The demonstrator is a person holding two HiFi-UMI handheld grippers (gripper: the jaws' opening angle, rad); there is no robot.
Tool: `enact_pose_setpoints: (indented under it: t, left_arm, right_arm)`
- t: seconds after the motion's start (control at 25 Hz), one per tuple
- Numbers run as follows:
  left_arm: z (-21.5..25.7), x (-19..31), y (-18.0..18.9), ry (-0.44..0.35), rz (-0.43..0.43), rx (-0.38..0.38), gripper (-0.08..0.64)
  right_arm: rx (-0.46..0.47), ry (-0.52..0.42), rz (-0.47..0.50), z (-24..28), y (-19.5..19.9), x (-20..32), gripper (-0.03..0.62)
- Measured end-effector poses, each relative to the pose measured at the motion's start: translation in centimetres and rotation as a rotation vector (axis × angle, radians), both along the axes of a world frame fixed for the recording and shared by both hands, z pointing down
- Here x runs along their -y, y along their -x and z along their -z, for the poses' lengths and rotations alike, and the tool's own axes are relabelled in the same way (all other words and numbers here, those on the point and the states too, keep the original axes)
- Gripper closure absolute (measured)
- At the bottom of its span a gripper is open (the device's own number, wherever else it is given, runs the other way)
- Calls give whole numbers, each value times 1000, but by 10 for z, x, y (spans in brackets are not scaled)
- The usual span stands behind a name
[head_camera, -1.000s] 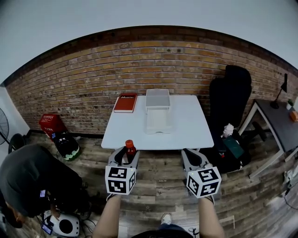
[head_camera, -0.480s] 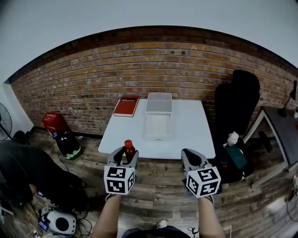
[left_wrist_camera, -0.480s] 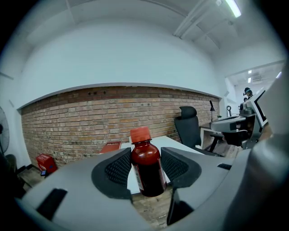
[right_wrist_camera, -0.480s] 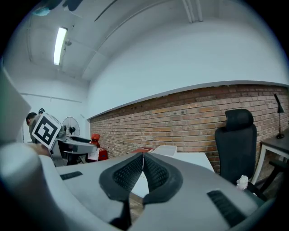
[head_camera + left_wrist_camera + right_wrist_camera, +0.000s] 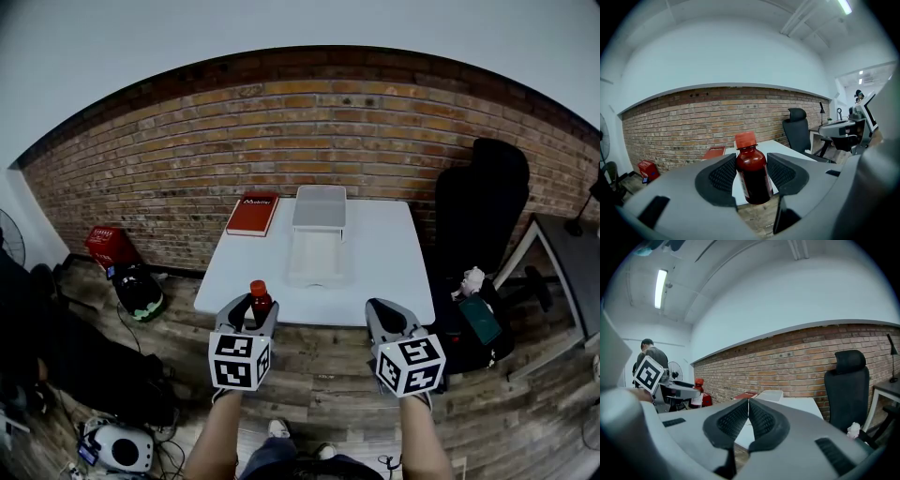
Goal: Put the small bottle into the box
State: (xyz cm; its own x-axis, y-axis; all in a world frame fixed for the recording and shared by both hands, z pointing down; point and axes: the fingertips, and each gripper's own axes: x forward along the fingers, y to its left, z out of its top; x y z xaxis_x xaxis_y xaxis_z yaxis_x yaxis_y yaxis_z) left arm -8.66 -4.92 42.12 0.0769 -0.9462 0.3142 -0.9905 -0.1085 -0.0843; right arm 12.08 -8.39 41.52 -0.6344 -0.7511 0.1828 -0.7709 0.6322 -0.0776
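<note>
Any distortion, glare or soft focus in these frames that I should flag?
Head view: heavy fisheye, the brick wall bows into an arc; light is even and the detail sharp. Left gripper view: black vignetted corners, small bottle in focus. Right gripper view: same dark corners, ceiling light blown out.

Left gripper [image 5: 255, 306] holding small bottle [image 5: 260, 294], box [image 5: 317, 255] on table [image 5: 386, 264]

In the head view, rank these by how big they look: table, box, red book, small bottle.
1. table
2. box
3. red book, close to the box
4. small bottle, smallest though nearest the camera
</note>
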Motion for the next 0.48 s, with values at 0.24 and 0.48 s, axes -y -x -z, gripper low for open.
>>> enact_pose_setpoints:
  t: [0.24,0.48]
  left_arm:
    - [-5,26,3,1,-14,-2,339]
    - [-13,66,24,0,-29,-21,339]
  right_arm:
    - [-7,1,-7,-4,5,24,572]
    - [-28,5,-30,-10,22,59,572]
